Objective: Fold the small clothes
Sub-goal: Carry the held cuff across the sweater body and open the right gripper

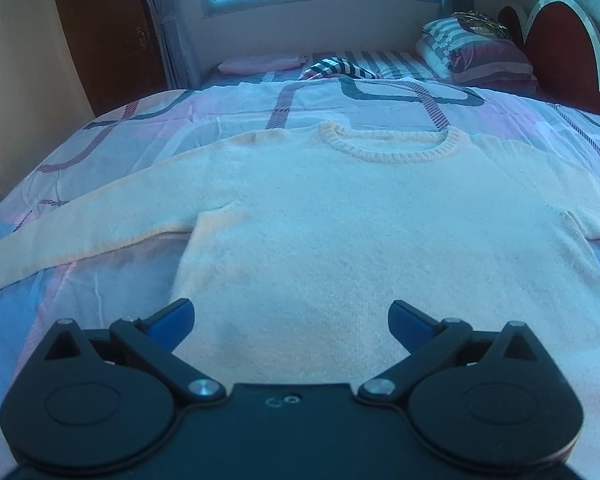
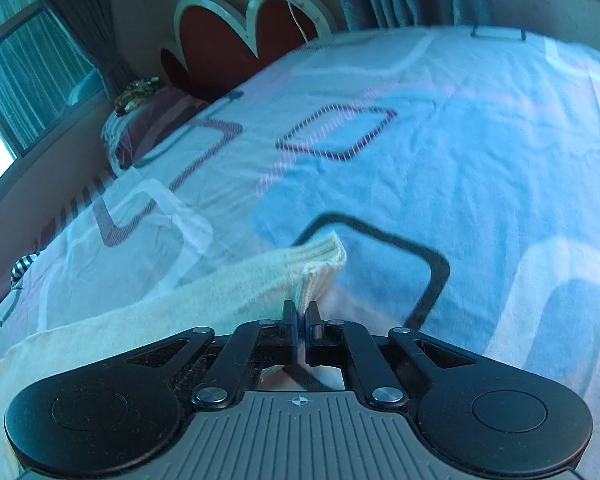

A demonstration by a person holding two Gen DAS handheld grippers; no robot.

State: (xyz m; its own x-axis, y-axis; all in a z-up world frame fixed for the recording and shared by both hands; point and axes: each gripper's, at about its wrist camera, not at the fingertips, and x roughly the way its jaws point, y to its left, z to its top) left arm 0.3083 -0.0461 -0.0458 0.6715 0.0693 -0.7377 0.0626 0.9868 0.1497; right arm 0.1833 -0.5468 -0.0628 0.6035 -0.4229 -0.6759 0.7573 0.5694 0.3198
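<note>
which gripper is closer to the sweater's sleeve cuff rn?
Right. The right gripper is shut on the ribbed sleeve cuff, pinching its edge. The left gripper is open over the sweater body near the hem, holding nothing, away from either cuff.

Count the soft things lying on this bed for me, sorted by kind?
Cream sweater: 1, its cuff pinched in the right claw
Striped pillows: 1 stack
Pink folded cloth: 1
Black-and-white striped cloth: 1
Total: 4
</note>
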